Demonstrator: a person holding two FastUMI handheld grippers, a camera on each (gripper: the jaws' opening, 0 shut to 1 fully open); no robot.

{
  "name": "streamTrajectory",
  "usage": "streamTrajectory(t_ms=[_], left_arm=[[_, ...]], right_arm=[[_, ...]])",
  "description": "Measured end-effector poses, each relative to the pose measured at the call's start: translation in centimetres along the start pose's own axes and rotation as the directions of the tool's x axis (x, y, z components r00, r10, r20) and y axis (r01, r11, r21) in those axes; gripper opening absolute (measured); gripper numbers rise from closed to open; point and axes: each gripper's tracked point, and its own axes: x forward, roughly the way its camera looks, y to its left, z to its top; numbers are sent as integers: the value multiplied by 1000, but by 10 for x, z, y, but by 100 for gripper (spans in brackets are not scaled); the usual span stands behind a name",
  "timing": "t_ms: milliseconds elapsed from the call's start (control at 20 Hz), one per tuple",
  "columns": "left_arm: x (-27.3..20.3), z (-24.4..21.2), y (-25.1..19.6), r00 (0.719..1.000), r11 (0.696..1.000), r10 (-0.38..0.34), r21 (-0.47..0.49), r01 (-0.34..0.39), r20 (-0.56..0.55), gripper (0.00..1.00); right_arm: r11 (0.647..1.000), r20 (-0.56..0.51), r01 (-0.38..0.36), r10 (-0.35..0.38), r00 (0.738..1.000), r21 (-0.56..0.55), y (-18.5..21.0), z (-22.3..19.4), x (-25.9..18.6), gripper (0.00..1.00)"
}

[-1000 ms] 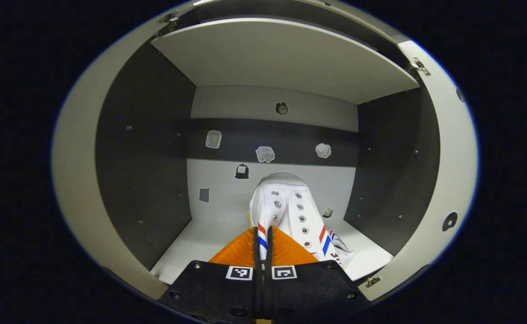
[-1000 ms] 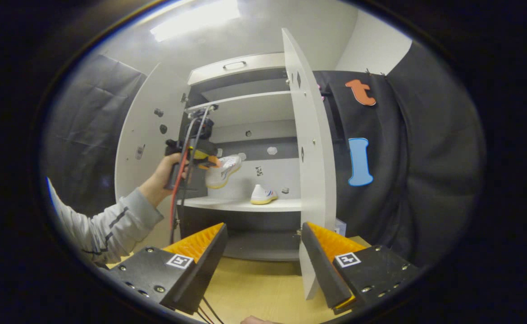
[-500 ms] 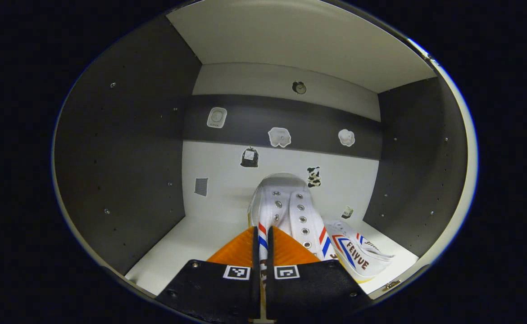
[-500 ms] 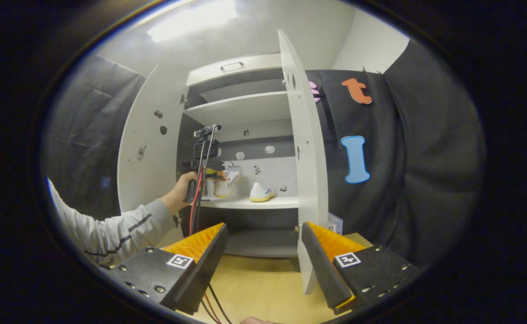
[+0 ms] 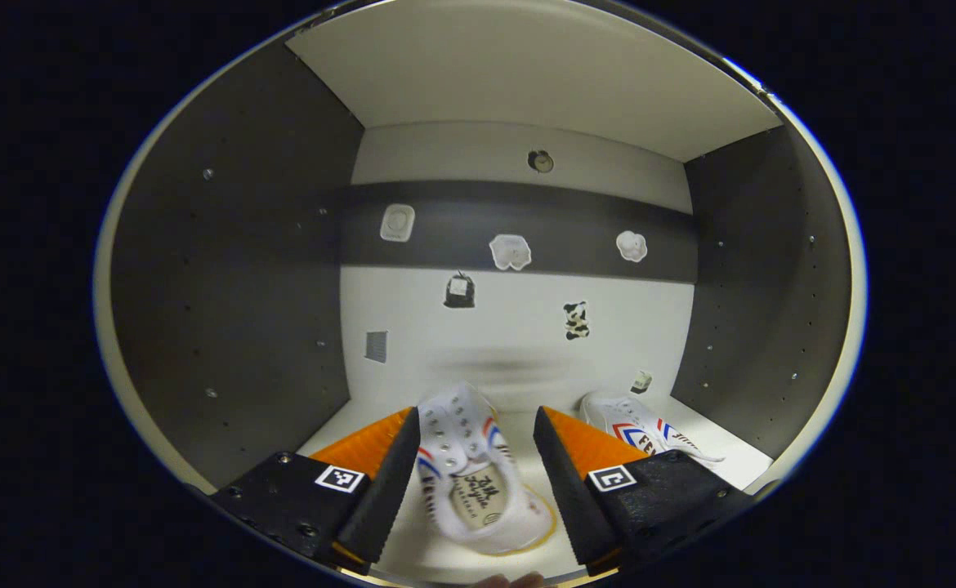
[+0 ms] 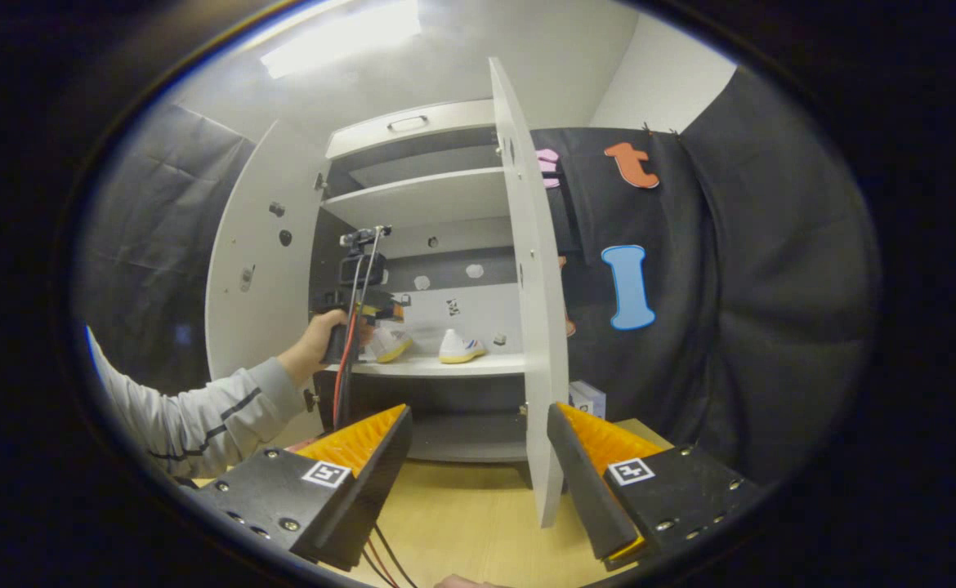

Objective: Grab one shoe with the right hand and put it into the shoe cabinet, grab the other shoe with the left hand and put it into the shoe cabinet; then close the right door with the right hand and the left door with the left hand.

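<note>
- My left gripper (image 5: 474,457) is inside the shoe cabinet (image 5: 225,269), jaws spread apart, with the left shoe (image 5: 478,482) lying on the shelf (image 5: 347,425) between the fingers, near the shelf's front edge. I cannot tell whether either finger touches it.
- The other shoe (image 5: 641,429) sits further right on the same shelf, toward the back right corner, apart from the first.
- My right gripper (image 6: 474,457) hangs spread and holding nothing, out in front of the cabinet above the wooden table (image 6: 462,523), with the edge of the right door (image 6: 531,310) just ahead between its fingers.
- Risk: pulling the left gripper back could catch the shoe on a finger and drag it over the front edge, since it lies so close to it.
- Risk: the shoe's heel may overhang and block the left door (image 6: 257,261) from seating.
- Risk: swinging the right door while my left hand (image 6: 314,343) is in the opening would strike the sleeve (image 6: 200,408) or the cable (image 6: 346,359).
</note>
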Motion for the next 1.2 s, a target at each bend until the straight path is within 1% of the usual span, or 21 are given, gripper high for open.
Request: streamTrajectory(t_ms=[100,200,400,450,600,650,750,800,850,900,1000,1050,1150,1200], left_arm=[[-20,16,6,998,999,36,22,-37,58,83],[-42,25,4,996,999,37,11,-38,79,86],[-93,21,-8,997,999,-51,12,51,56,87],[-110,21,-11,994,997,-75,15,74,75,88],[-161,17,-16,984,991,-132,30,129,118,88],[-177,15,-16,981,990,-140,22,139,136,87],[-205,-1,-23,975,982,-191,32,188,111,90],[-219,-7,-21,974,979,-204,42,201,100,91],[-230,-12,-20,972,977,-212,55,207,103,94],[-241,-16,-12,973,979,-198,62,192,115,98],[-258,-25,-2,975,982,-180,73,171,131,98],[-267,-33,2,977,984,-176,58,170,118,98],[-288,-45,-1,970,975,-224,11,224,97,98],[-297,-46,-1,964,968,-249,2,250,94,98]], right_arm=[[1000,-1,21,-21,1000,1,-11,-1,-2,98],[999,1,52,-52,999,-9,-25,2,-4,98],[996,13,82,-82,997,-46,-54,13,-14,98],[994,16,96,-95,995,-51,-65,18,-18,98],[986,16,162,-161,987,-48,-108,27,-22,99],[981,14,185,-185,983,-50,-122,30,-22,98],[971,17,233,-232,973,-52,-154,40,-20,98],[968,19,246,-245,969,-48,-166,46,-19,98],[968,19,249,-248,968,-40,-178,53,-16,98],[968,10,248,-248,969,-32,-189,58,-11,98],[964,-6,263,-264,965,-31,-215,66,-1,98],[960,-7,277,-278,961,-42,-231,73,3,98],[952,1,301,-301,953,-63,-258,85,9,97],[951,1,301,-302,953,-63,-265,93,14,98]])
